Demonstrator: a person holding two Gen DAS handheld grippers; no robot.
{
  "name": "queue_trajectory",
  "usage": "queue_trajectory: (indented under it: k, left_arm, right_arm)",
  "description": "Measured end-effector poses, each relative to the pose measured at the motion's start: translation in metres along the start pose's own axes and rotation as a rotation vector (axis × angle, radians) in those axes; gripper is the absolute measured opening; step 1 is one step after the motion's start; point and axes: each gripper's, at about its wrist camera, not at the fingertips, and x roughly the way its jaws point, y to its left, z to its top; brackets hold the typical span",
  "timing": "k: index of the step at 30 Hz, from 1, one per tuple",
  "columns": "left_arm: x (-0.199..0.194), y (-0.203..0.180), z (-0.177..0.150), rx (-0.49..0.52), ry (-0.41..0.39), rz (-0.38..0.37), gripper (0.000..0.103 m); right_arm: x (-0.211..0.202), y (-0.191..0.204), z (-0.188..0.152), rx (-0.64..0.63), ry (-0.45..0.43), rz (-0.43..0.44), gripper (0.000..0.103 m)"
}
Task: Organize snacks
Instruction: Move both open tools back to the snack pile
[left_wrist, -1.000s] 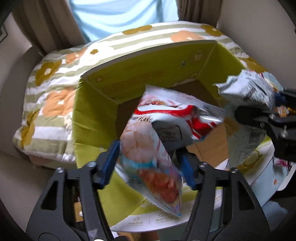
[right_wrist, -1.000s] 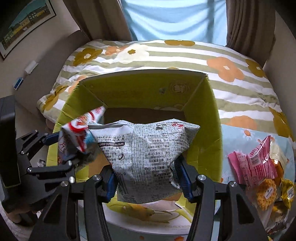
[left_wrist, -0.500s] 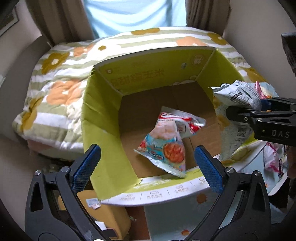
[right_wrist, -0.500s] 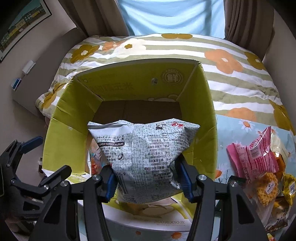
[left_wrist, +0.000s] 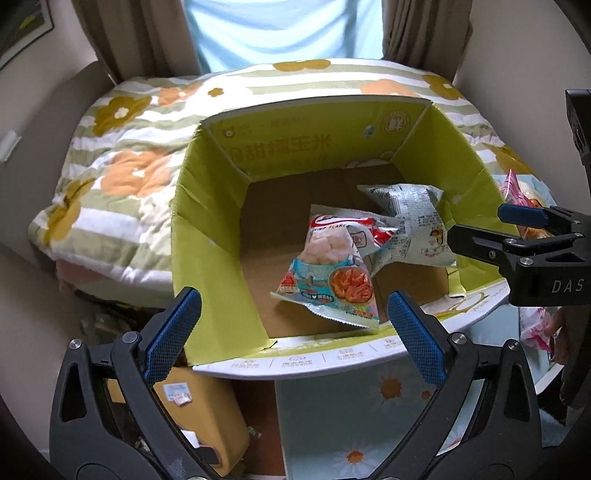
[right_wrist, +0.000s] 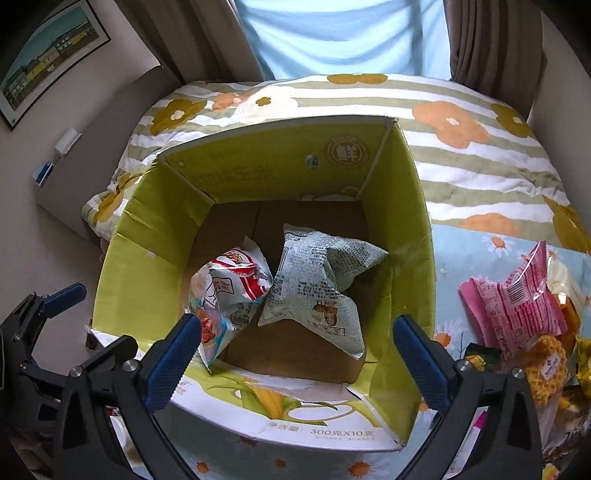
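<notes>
Right wrist view first: the right tool (right_wrist: 297, 356) now hangs wide open with nothing between its blue pads (right_wrist: 173, 354), where half a second ago it was clamped on the grey bag (right_wrist: 317, 284). That bag has dropped into the box (right_wrist: 147, 258) and lies crumpled on the brown floor of it, toward the right wall. Beside it, touching along one edge, lies the shrimp bag (right_wrist: 229, 291), red and white at the top, tilted against the left side. The left tool (right_wrist: 55, 306) shows at the left edge of this view, outside the box wall, jaws parted.

From the left wrist, the left tool (left_wrist: 293, 332) is spread just as wide as it was half a second ago, empty, over the near rim of the box (left_wrist: 210, 229). The shrimp bag (left_wrist: 332, 273) lies about where it lay then; the grey bag (left_wrist: 413, 221) is newly behind it, partly overlapped by it. The right tool (left_wrist: 513, 229) reaches in from the right, over the box's right wall, no longer carrying anything.

More snacks (right_wrist: 517, 306) sit in a pile on the daisy-print table (right_wrist: 480, 254) to the right of the box, a pink packet on top. A flowered quilt (right_wrist: 461, 147) on the bed lies behind.
</notes>
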Motion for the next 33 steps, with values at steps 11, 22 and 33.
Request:
queue_trajectory:
  k: [11, 22, 33]
  left_arm:
    - [-0.029, -0.005, -0.005, -0.016, -0.061, -0.075, 0.101]
    - [-0.042, -0.074, 0.012, 0.141, -0.122, -0.205, 0.101]
    - [-0.050, -0.190, 0.026, 0.217, -0.145, -0.258, 0.101]
  right_arm:
    - [-0.045, -0.002, -0.006, -0.009, -0.082, -0.041, 0.103]
    - [-0.113, -0.049, -0.027, 0.095, -0.172, -0.162, 0.103]
    - [-0.177, -0.177, -0.052, 0.166, -0.190, -0.296, 0.103]
